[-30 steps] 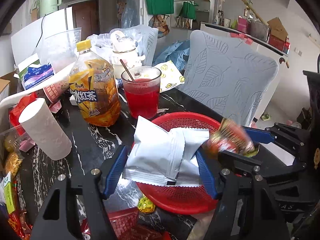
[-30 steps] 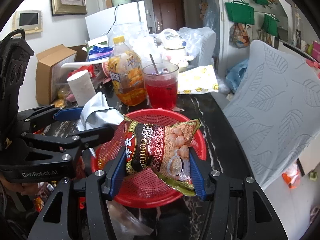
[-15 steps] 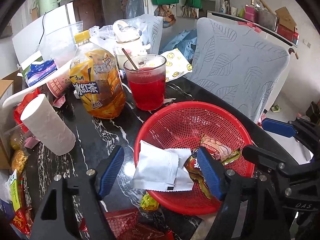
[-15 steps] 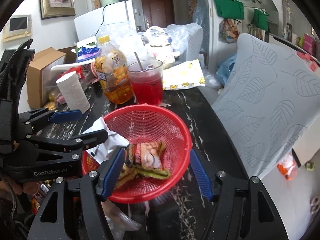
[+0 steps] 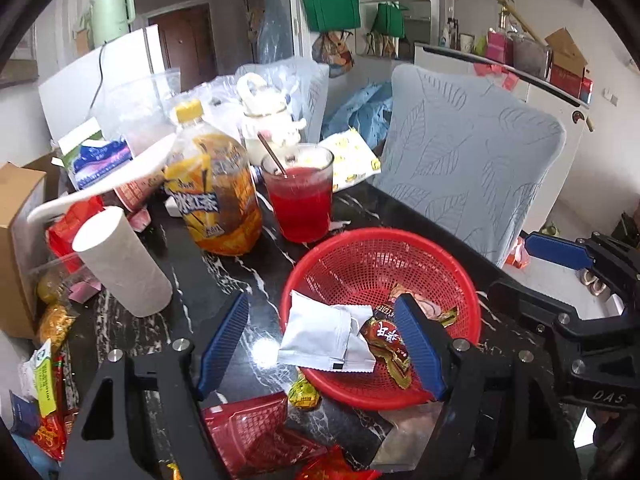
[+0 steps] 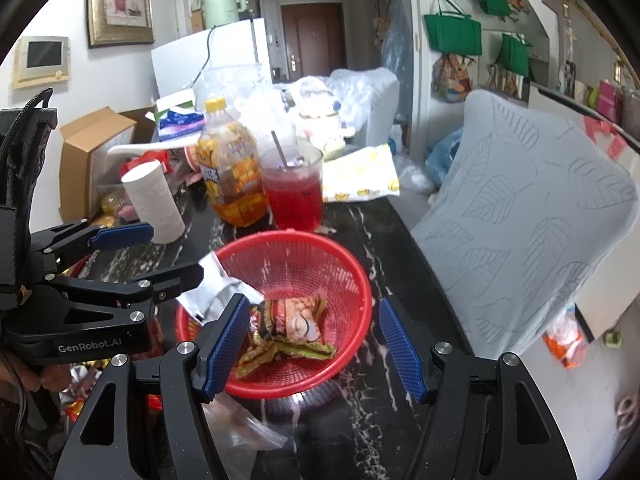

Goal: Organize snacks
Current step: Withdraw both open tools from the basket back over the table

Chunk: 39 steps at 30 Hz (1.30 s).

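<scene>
Red basket (image 5: 400, 242): two snack packets (image 5: 326, 336).

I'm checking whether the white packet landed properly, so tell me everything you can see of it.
The white packet is a flat, plain, slightly crinkled foil-like pouch with a small black mark at one corner. It lies tilted over the near-left rim of the red basket, partly inside and partly hanging out. Its inner edge meets the peanut snack bag. Neither gripper holds it.

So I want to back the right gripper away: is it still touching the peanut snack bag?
Apart. The right wrist view shows the right gripper open, with the peanut snack bag lying loose in the red basket.
</scene>
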Each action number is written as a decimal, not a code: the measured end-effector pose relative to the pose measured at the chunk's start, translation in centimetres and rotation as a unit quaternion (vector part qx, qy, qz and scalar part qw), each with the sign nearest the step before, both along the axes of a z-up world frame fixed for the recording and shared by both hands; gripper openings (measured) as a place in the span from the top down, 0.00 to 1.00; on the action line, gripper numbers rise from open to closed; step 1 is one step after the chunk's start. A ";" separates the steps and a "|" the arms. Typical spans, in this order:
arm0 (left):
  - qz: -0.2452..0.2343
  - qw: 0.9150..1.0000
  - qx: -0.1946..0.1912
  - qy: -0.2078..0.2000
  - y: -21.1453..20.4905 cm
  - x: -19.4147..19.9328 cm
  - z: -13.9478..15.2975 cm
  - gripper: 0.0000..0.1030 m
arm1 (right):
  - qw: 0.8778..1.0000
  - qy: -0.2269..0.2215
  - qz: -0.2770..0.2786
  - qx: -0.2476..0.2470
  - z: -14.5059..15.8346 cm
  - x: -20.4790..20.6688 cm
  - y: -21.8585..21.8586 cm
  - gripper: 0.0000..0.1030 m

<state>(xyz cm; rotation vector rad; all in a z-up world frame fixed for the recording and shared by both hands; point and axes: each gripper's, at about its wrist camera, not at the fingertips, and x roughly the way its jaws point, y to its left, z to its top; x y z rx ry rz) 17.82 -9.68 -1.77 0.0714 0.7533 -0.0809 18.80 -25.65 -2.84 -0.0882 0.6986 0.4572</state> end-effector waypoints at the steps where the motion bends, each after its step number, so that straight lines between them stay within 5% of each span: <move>1: 0.001 1.000 0.000 -0.004 0.0 -0.4 0.4 0.27 | 1.000 -0.005 -0.001 -0.001 0.4 -0.3 0.0 0.35; 22: 0.006 0.998 -0.008 -0.068 0.1 -9.1 6.1 0.27 | 0.997 -0.079 0.008 0.007 7.1 -8.8 -0.3 0.34; 39: -0.005 0.999 -0.018 -0.033 0.0 -16.3 3.3 0.27 | 0.998 -0.053 0.026 0.013 5.3 -15.6 -0.2 0.34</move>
